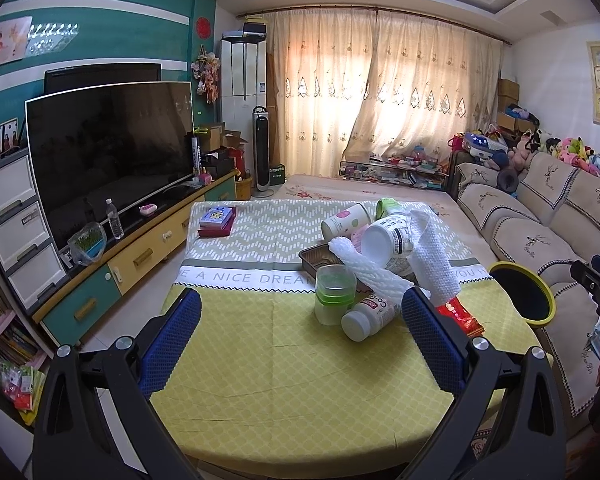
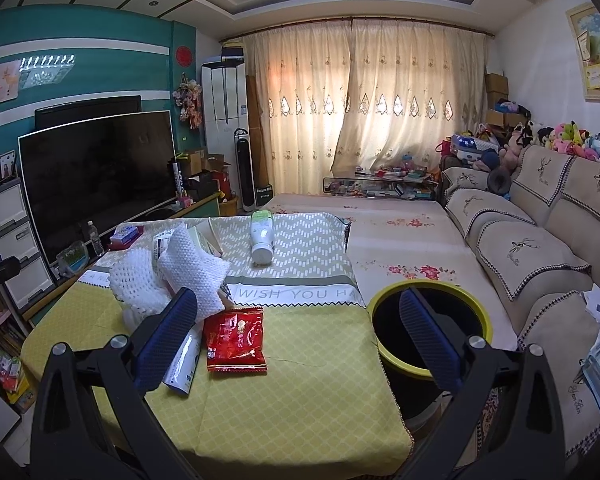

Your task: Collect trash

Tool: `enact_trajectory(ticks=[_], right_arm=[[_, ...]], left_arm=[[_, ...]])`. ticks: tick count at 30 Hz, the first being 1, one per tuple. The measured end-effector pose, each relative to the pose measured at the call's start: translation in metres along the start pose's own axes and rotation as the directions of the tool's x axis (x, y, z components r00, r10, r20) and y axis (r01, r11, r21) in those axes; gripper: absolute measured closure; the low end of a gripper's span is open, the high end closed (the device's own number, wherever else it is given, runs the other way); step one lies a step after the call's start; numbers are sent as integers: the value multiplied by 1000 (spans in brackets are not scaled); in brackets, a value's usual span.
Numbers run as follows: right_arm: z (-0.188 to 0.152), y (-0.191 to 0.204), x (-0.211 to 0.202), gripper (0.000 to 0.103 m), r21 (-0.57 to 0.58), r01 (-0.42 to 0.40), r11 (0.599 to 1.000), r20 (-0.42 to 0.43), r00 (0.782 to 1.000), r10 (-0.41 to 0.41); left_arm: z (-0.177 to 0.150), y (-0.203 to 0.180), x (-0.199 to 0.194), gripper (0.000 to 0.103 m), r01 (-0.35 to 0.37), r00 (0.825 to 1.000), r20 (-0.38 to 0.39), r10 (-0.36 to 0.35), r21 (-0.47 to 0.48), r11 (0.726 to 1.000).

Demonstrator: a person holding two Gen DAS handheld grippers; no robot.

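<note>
Both grippers hang over the near edge of the table with jaws spread wide and nothing between them. The left gripper [image 1: 300, 320] faces the heap of trash: a white pill bottle [image 1: 370, 316] lettered "Co-Q" lies just ahead, touching a clear green-banded container [image 1: 335, 294], with white foam netting [image 1: 364, 276] behind. The right gripper [image 2: 300, 320] frames a red snack packet [image 2: 235, 339] beside its left finger; the yellow-rimmed bin [image 2: 430, 334] stands behind its right finger. The tablecloth [image 1: 260, 360] reads "A NICE DREAM" and "WISH YOU".
</note>
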State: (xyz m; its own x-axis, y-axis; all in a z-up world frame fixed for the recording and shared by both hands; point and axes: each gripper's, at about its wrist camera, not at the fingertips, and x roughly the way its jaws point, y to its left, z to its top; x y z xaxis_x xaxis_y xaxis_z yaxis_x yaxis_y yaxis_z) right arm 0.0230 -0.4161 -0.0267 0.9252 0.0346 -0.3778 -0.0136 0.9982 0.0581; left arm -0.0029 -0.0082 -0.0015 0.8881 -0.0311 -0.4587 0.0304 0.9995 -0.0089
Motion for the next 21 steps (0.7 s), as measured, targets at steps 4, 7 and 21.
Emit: enact_trajectory(ticks=[4,7,21], right_arm=[[0,0,1,6,1,1,1000,-2,1000,-1],[-1,0,1,6,2,-1,1000,-3,1000,1],[-3,-3,6,6,7,-1,1000,-12,1000,2]], left_arm=[[-1,-1,1,4,3,1000,-7,-3,1,1000],[-2,-1,1,4,6,1000,-9,-6,1,1000],[-1,-3,4,4,13,1000,-18,-13,2,1000]])
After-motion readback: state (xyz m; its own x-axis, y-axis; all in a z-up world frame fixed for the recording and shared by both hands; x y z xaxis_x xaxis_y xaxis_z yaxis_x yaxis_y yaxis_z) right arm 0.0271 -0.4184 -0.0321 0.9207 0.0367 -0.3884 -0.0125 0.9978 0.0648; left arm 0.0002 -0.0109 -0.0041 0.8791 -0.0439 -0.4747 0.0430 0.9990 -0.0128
